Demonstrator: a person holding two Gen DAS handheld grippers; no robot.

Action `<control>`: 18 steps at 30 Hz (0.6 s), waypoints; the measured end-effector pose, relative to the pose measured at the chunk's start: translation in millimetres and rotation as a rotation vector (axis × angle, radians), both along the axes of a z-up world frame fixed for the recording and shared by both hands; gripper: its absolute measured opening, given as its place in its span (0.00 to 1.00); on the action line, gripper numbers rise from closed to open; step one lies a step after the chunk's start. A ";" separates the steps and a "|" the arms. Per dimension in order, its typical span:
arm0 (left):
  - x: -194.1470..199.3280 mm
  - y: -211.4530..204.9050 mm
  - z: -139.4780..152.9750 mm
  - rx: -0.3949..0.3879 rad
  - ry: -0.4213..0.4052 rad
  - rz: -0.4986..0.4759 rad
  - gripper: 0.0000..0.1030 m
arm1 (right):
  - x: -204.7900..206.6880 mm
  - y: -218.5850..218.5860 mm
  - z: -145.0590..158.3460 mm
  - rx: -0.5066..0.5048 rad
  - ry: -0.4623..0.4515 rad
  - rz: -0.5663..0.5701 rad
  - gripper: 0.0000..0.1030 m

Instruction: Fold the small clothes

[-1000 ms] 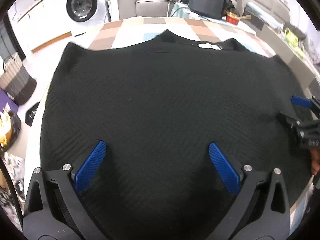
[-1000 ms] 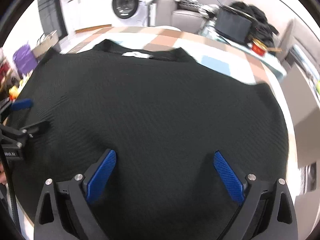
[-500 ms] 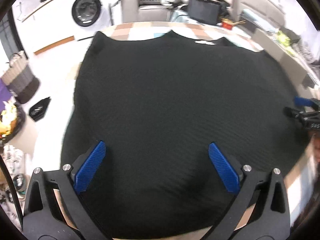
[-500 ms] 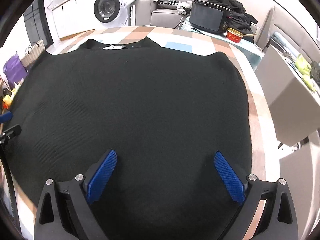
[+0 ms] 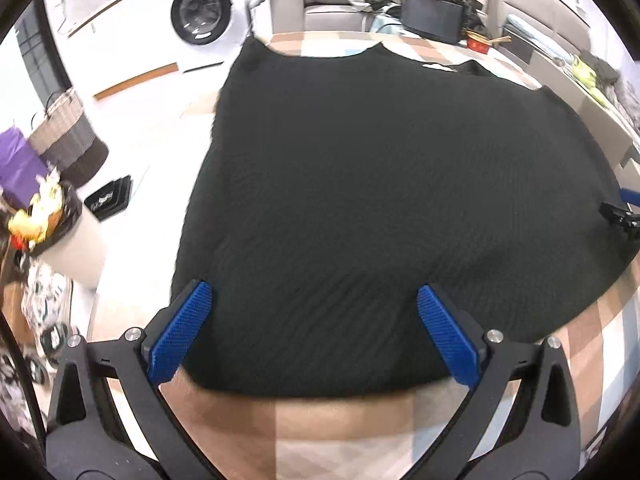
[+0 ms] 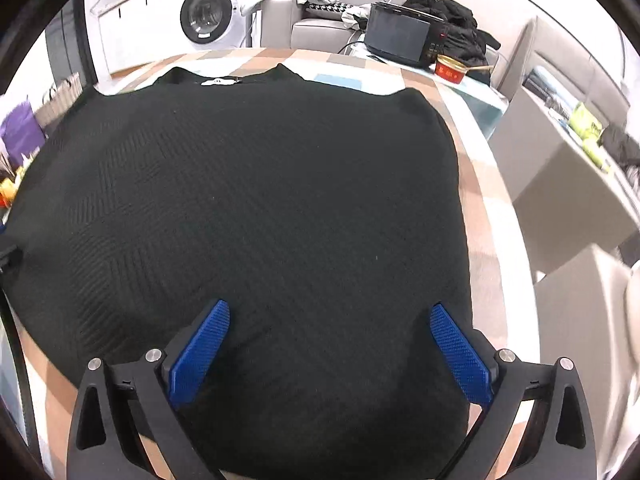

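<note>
A black knit sweater (image 5: 380,184) (image 6: 260,216) lies spread flat on a checked tablecloth, its collar with a white label (image 6: 220,81) at the far side. My left gripper (image 5: 314,320) stands open over the sweater's near hem, close to its left corner, with nothing between its blue fingers (image 5: 180,332). Above the hem toward the right side hangs my right gripper (image 6: 328,340), also open and holding nothing. The right gripper's tip (image 5: 622,212) shows at the right edge of the left wrist view.
The checked table (image 5: 340,432) shows bare in front of the hem and along the right side (image 6: 480,184). Beyond it are a washing machine (image 6: 208,14), a grey sofa with clothes, a black box (image 6: 400,36), a red bowl (image 6: 450,70). Baskets (image 5: 68,140) stand on the floor at left.
Both grippers have drawn back toward the near hem and moved apart sideways; the left one now sees the sweater's left edge and bare tablecloth in front. Both stayed open.
</note>
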State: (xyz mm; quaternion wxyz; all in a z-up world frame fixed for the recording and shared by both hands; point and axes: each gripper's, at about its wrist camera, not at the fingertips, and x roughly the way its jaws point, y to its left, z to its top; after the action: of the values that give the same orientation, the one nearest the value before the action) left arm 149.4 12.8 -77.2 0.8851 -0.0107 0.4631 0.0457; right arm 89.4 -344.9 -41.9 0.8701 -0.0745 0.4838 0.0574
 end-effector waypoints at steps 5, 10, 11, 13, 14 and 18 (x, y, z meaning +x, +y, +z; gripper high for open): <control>-33.4 15.8 10.4 -0.071 -0.010 0.074 0.99 | -7.7 7.5 15.3 0.075 -0.027 0.033 0.98; -72.3 33.5 23.4 -0.204 -0.021 0.165 0.97 | -10.8 28.3 26.4 0.160 -0.045 0.078 0.98; -72.7 32.7 24.5 -0.234 -0.027 0.173 0.95 | -11.8 32.5 29.0 0.188 -0.047 0.092 0.98; -85.7 34.0 29.1 -0.299 -0.049 0.183 0.88 | -16.1 39.0 34.0 0.220 -0.052 0.111 0.98; -90.2 34.8 30.3 -0.327 -0.056 0.188 0.85 | -18.2 42.1 36.7 0.227 -0.058 0.119 0.98; -100.8 42.5 25.2 -0.541 -0.047 0.209 0.69 | -23.2 50.4 46.3 0.238 -0.078 0.145 0.98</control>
State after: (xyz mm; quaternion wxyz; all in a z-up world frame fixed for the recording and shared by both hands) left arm 48.6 55.2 -52.0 0.8509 -0.2953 0.4344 0.0113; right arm 66.2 -294.5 4.4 0.8845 -0.0077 0.4326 0.1744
